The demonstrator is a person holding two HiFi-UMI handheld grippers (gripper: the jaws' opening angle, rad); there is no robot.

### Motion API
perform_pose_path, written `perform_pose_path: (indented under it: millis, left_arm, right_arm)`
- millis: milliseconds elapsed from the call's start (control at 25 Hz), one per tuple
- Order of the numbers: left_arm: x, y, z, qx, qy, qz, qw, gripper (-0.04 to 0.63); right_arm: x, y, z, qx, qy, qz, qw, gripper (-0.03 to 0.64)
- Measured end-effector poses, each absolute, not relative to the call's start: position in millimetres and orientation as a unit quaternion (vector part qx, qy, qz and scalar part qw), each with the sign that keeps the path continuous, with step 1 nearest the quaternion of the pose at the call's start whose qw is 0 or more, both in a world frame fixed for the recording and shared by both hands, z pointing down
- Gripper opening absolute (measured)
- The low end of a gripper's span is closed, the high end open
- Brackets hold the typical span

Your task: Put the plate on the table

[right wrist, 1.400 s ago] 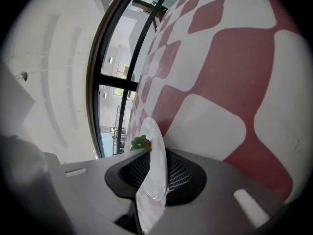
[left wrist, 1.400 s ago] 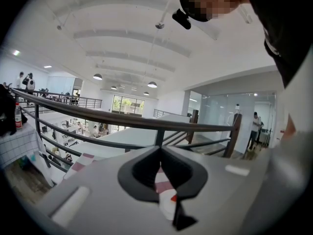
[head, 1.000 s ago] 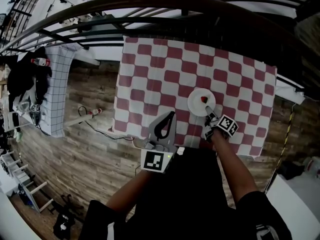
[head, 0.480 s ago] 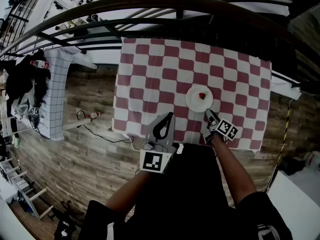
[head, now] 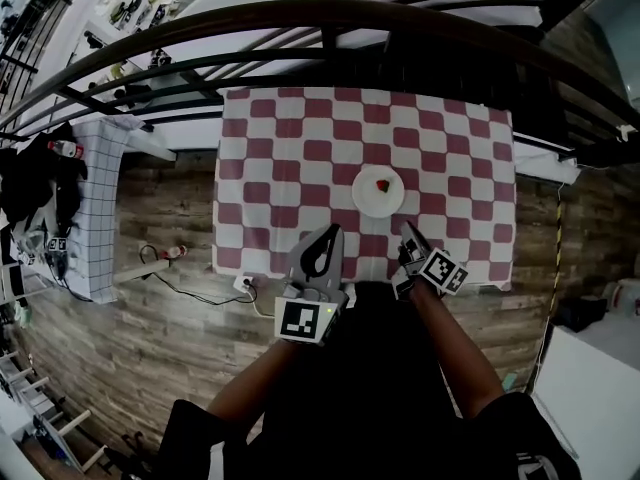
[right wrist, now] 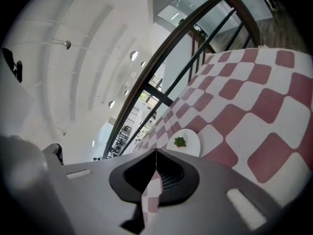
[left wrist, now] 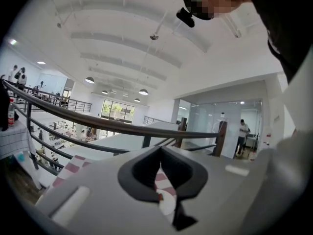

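A white plate (head: 378,192) with a strawberry (head: 383,184) on it lies flat on the table's red-and-white checked cloth (head: 290,148), right of the middle. In the right gripper view the plate (right wrist: 188,142) is ahead of the jaws, well apart from them. My right gripper (head: 404,226) hangs over the table's near edge, below the plate; its jaws have just been closing, the tips meet and nothing is between them (right wrist: 155,152). My left gripper (head: 337,228) is raised at the near edge left of the plate, shut and empty (left wrist: 159,149).
A dark curved railing (head: 300,13) runs beyond the table's far side. The floor is wood planks (head: 150,308), with a cable (head: 190,268) left of the table. A second table with a grid cloth (head: 100,198) stands far left. A person (left wrist: 243,133) stands in the distance.
The right gripper, which was at the plate's near rim, has let go, drawn back toward me, risen and shut. The plate stays on the cloth. The left gripper rose slightly.
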State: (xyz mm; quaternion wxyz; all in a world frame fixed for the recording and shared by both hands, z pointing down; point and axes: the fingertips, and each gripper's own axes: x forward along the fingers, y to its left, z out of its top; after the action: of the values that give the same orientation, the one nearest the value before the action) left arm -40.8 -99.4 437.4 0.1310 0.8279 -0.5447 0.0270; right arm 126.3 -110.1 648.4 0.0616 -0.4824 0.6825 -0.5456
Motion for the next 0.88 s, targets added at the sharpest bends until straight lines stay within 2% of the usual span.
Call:
perform_pose_path:
  millis: [400, 880]
  left_arm:
    - [-37.5, -79.4, 429.3, 0.839, -0.528, 0.009, 0.129, 0.009]
    - [-53.7, -62.9, 404.0, 0.837, -0.531, -0.025, 0.129, 0.009]
  right_arm:
    - [99.2, -90.8, 544.2, -0.475, 0.774, -0.416, 0.055, -0.002]
    - [62.8, -70.8, 440.2, -0.486, 0.839, -0.244, 0.007, -0.002]
